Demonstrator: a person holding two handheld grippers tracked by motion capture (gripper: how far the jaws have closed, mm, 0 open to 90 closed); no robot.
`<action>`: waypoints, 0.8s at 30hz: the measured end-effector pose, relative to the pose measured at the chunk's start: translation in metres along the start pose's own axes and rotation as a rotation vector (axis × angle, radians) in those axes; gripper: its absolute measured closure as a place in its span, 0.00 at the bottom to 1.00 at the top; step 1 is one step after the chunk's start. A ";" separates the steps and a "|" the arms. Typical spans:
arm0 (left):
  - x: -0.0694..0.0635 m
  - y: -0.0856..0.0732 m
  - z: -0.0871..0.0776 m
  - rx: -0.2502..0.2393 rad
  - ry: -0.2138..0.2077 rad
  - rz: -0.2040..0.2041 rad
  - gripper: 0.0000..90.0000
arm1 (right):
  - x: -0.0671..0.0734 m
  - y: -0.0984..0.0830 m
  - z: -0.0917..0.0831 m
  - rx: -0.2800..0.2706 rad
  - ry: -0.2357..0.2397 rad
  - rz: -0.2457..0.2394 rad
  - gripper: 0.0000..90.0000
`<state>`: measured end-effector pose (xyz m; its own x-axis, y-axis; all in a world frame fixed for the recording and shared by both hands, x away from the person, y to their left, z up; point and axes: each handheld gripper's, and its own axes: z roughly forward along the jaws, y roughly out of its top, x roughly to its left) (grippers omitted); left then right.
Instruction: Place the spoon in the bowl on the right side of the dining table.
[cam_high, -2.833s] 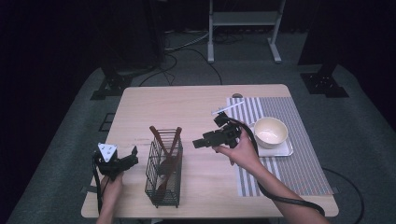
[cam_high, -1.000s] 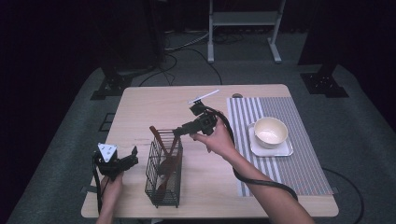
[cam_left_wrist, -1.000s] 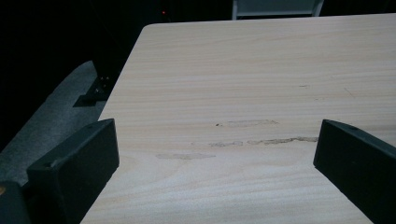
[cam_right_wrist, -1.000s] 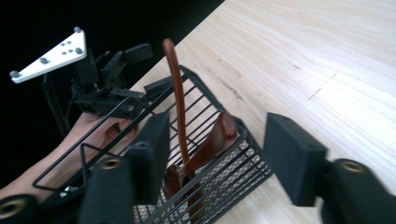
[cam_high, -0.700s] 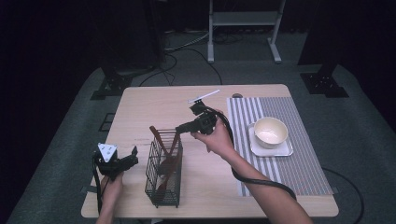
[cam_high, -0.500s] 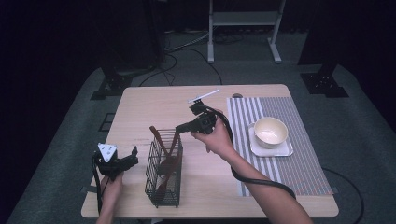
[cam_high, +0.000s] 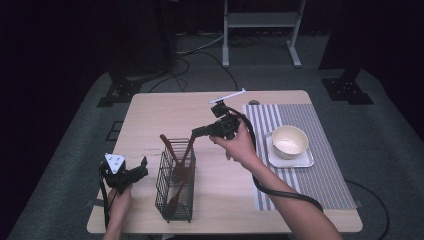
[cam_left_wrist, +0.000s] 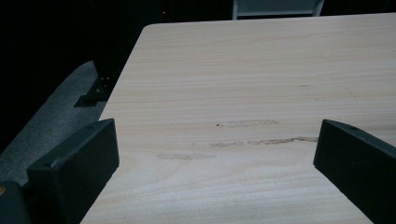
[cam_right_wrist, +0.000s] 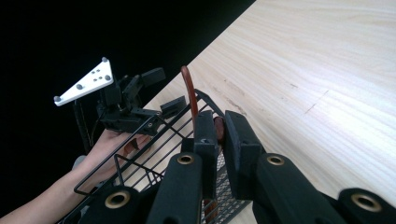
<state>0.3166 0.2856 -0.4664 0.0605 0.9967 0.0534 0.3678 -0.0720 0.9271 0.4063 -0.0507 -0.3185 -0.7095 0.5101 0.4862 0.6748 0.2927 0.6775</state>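
Two grippers over pale scuffed wood table (cam_high: 165, 112), dark room: right gripper (cam_high: 196, 133) at 12 o'clock clamped on brown utensil handle (cam_right_wrist: 218, 127) in wire basket (cam_high: 175, 185); left gripper (cam_high: 143, 167) at 8, jaws apart.

The table (cam_high: 165, 112) is pale wood, the wire basket (cam_high: 175, 200) black, the utensils (cam_high: 182, 162) in it reddish-brown, the placemat (cam_high: 320, 175) grey-and-white striped, the bowl (cam_high: 289, 141) cream.

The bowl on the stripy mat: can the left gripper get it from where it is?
Probably not. The left gripper sits at the table's far left, with the wire basket and the right hand between it and the bowl.
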 end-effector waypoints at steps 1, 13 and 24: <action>0.000 0.000 0.000 0.000 0.000 0.000 0.00 | 0.000 0.000 0.000 0.000 0.000 0.000 0.93; 0.000 0.000 0.000 -0.001 0.000 0.001 0.00 | 0.000 0.004 -0.020 -0.047 0.011 0.032 0.93; 0.000 0.000 0.000 0.002 0.000 0.007 0.00 | -0.001 0.007 -0.034 -0.072 0.002 0.049 0.93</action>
<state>0.3166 0.2852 -0.4664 0.0628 0.9962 0.0604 0.3696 -0.0794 0.9258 0.4051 -0.0767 -0.2959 -0.6764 0.5207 0.5209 0.6924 0.2082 0.6909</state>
